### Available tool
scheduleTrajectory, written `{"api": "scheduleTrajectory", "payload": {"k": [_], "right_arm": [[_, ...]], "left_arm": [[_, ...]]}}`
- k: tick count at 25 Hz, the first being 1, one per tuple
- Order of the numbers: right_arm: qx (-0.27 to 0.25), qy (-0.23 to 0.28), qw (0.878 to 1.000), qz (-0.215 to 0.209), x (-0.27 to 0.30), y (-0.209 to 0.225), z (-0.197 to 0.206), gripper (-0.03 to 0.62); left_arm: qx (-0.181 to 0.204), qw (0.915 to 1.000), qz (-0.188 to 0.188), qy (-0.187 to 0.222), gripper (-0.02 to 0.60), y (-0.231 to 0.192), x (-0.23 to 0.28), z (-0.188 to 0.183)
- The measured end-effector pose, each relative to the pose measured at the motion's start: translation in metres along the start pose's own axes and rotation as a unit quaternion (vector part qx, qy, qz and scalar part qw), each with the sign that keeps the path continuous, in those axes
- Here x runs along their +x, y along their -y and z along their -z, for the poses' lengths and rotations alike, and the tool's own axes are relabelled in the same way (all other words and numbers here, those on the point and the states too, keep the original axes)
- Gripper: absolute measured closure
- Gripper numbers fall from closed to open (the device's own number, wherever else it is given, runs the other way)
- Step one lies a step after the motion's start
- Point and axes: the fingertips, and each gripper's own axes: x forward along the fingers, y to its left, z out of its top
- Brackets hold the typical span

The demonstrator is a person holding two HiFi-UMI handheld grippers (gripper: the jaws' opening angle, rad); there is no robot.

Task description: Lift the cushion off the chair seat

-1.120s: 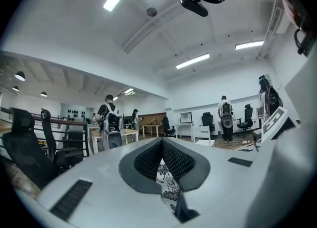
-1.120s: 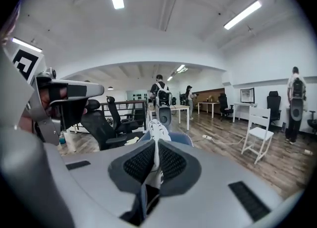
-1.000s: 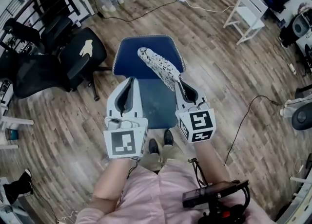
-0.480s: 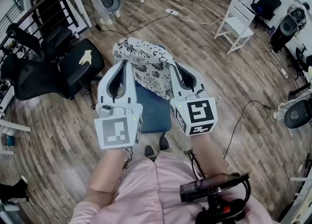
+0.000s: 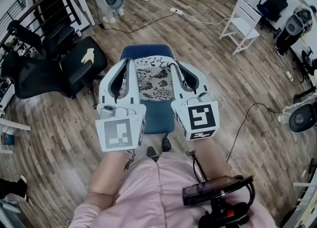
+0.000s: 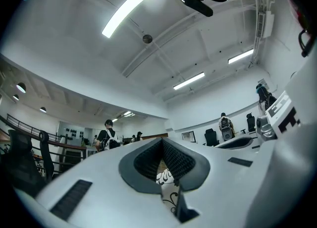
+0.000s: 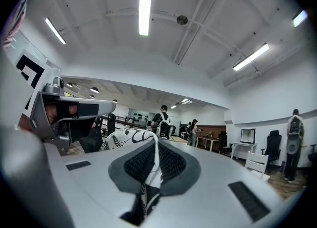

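Both hand-held grippers, left (image 5: 127, 64) and right (image 5: 174, 67), clamp the cushion (image 5: 153, 81) over the blue chair (image 5: 149, 116) — office chair (image 5: 87, 56) beside.

Head view steeply down over chair (image 5: 157, 115), gripper views angled upward; all share cushion (image 5: 151, 81)

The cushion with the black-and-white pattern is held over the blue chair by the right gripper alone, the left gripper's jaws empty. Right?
Not quite. The left gripper view shows the left gripper shut on the cushion too; it and the right gripper both hold it over the blue chair.
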Motion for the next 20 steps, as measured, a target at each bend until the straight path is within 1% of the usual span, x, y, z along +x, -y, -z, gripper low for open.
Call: {"api": "scheduleTrajectory", "payload": {"k": [13, 20], "right_arm": [[-0.006, 0.003, 1.000, -0.004, -0.001, 0.001, 0.000, 0.585], [-0.008, 0.001, 1.000, -0.007, 0.012, -0.003, -0.002, 0.583]], "left_arm": [[0.008, 1.0000, -0.004, 0.000, 0.571, 0.004, 0.001, 0.002], [0.011, 0.9999, -0.006, -0.001, 0.571, -0.005, 0.008, 0.003]]}}
